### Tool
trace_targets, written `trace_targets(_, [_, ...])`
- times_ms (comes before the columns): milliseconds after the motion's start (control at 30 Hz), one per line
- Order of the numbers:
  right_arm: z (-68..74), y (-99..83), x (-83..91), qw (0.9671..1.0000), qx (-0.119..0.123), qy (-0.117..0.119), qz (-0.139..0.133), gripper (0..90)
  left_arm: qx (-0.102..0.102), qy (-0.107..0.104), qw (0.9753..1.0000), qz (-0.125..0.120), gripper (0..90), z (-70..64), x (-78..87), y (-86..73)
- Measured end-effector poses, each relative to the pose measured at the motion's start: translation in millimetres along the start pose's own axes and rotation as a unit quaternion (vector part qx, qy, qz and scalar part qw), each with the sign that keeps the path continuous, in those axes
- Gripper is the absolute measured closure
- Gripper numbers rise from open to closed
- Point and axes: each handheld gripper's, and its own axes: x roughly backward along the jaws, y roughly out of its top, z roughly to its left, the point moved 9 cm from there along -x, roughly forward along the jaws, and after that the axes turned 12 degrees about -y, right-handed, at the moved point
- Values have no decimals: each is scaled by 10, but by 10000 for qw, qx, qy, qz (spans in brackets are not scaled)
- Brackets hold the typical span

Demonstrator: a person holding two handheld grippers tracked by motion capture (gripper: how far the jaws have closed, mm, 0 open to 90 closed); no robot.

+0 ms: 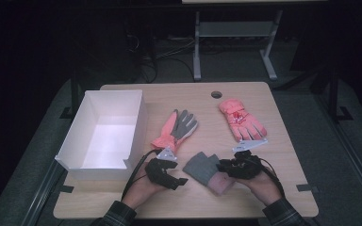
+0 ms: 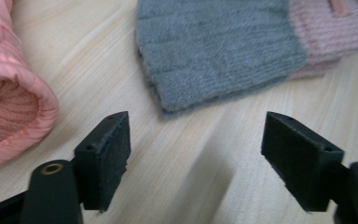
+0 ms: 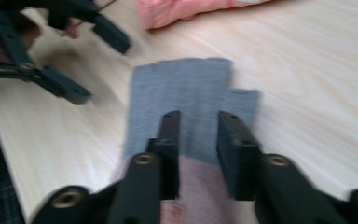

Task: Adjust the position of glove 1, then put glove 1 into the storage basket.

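High view, left to right: open white cardboard box (image 1: 104, 133) at the table's left; coral ski glove with grey palm (image 1: 176, 128) just beside it; left gripper (image 1: 175, 181), jaws spread wide, empty, low over bare wood near the grey-and-pink knitted mitten (image 1: 206, 172); right gripper (image 1: 222, 165), jaws narrowed over that mitten's pink cuff, grip not clearly closed; padded coral glove (image 1: 241, 119) farther right. Likely risk: only a thin fold caught, so soft knit slipping free on lifting.

Grey-and-pink knit mitten (image 1: 206, 171), flat on table
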Motion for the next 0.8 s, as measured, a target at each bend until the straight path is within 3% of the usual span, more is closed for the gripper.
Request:
trace_targets(33, [0,0,0,10000,0,0,0,787,0,0,10000,0,291,0,0,0])
trace_targets(100, [-132,-28,56,9998,-61,-167,-35,868,10,-47,10000,-18,341,-16,9,3])
trace_targets(167, [-168,-46,72,9998,-28,-197,-66,875,33,-115,9999,2,383,-36,10,1])
trace_targets(233, [-249,-118,108,9995,80,-313,-46,893,28,-181,9998,-5,507,-66,13,13])
trace_targets(267, [-294,-188,134,9994,133,-325,-13,900,-9,-285,9996,30,647,-114,10,30])
trace_targets(300, [-294,-188,134,9994,133,-325,-13,900,-9,-285,9996,30,715,-114,10,30])
trace_targets(400, [-377,-370,132,9985,394,-354,141,900,-77,-291,9995,79,859,-172,-11,58])
trace_targets(600, [-416,-506,45,9978,435,-286,403,900,-22,-326,9992,240,895,-242,-131,65])
trace_targets(800, [-280,-490,-17,9971,613,-58,451,900,-3,-322,9988,374,895,-235,-283,83])
